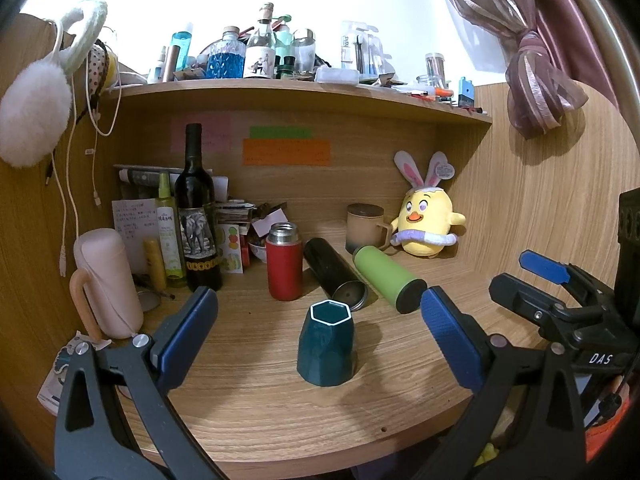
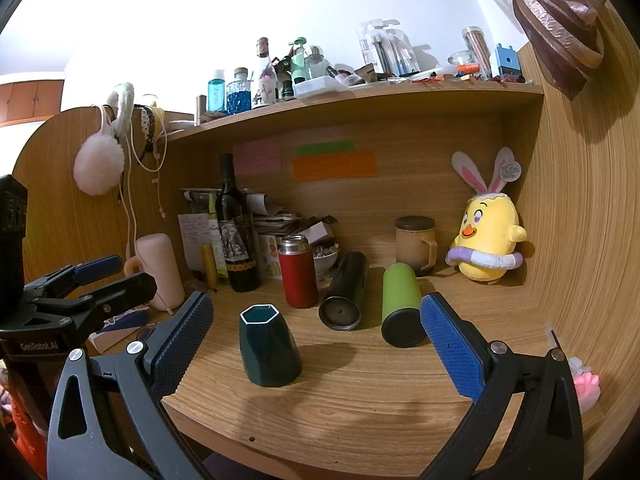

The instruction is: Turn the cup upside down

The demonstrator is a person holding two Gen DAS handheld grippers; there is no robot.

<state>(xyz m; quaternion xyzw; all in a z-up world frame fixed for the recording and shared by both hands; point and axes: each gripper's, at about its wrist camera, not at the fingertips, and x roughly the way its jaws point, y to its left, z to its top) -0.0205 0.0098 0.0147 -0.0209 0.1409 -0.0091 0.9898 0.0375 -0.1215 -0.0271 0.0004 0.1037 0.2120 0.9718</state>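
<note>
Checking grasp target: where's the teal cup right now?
The teal cup stands upright on the desk, centred in the left wrist view, just before the red flask.

Red flask point(image 1: 284, 266) upright; black flask point(image 1: 334, 274), green flask point(image 1: 386, 278) lying.

Little can be read here: white letters "DAS" stand on the black body of the right gripper point(image 1: 545, 268), seen from the left wrist view, and "GenRobot.AI" on the left gripper point(image 2: 96, 266) — seen from the right wrist. Sticky notes point(image 2: 334, 165), paper sheet and bottle labels carry writing too small to make out.
</note>
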